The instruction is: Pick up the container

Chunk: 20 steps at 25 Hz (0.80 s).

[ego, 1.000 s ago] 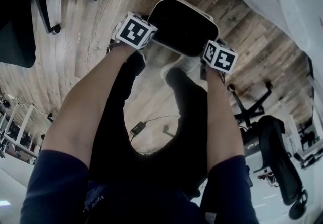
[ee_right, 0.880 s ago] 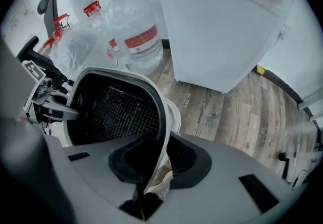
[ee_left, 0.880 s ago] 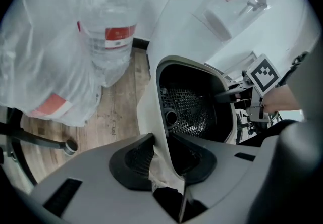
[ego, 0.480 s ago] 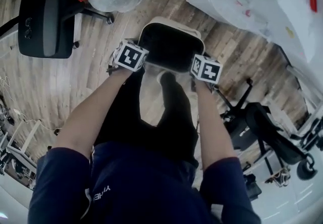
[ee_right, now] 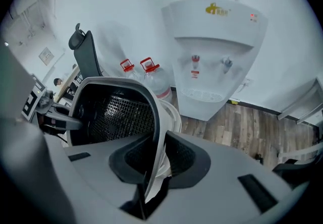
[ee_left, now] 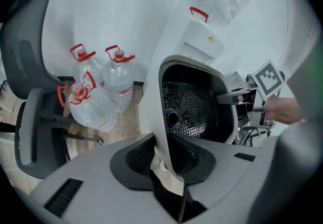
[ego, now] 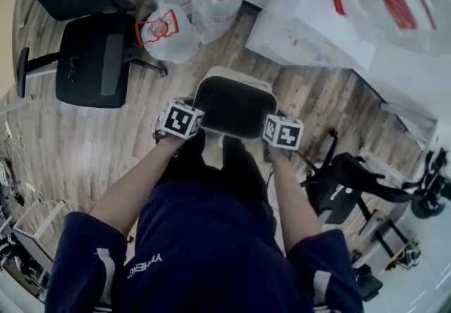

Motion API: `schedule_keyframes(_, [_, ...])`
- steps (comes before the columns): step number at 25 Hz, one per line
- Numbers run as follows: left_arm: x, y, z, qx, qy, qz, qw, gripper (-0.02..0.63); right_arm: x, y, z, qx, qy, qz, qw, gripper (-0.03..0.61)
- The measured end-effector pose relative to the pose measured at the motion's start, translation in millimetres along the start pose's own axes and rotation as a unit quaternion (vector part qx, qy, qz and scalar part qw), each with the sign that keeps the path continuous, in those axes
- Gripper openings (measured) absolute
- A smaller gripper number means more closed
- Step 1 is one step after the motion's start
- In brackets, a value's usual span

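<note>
White outside and black inside, the container is held up over the wooden floor, in front of the person's body. The left gripper pinches its left rim and the right gripper its right rim, each with the wall tight between the jaws. Three water bottles stand on the floor beyond it.
</note>
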State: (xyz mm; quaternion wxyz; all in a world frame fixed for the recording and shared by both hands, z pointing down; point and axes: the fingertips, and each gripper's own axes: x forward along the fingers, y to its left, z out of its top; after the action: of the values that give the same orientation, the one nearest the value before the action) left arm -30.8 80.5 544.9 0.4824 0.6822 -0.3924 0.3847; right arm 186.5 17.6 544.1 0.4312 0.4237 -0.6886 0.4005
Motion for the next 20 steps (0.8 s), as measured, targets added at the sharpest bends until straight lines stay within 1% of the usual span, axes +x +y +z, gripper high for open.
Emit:
schedule_keyframes(2, [-20.9, -11.1, -3.7, -0.01, -0.004, -0.007, 0.9999, 0.109, -23.3, 6.3, -0.4, 0.005, -0.009, 0.003, 1.0, 0.074])
schedule_keyframes(8, [-63.9, -28.2, -4.9, -0.006, -0.015, -0.006, 0.9998, 0.11, -66.8, 19.3, 7.2, 0.016, -0.033, 0.012, 0.999, 0.072])
schedule_keyframes(10, [-75.4, -31.5, 0.1, -0.004, -0.023, -0.007, 0.9997, 0.11, -76.2, 20.7, 10.2, 0.022, -0.04, 0.014, 0.999, 0.072])
schedule_keyframes(15, [-98.2, -35.0, 21.1, 0.019, -0.044, -0.005, 0.9988, 0.112, -95.9, 23.2, 23.8, 0.033, -0.061, 0.01, 0.998, 0.071])
schedule_keyframes(20, [-110.6, -38.8, 30.0, 0.02, -0.056, -0.011, 0.9982, 0.115, -107.0, 24.4, 32.4, 0.032, -0.068, 0.009, 0.997, 0.071])
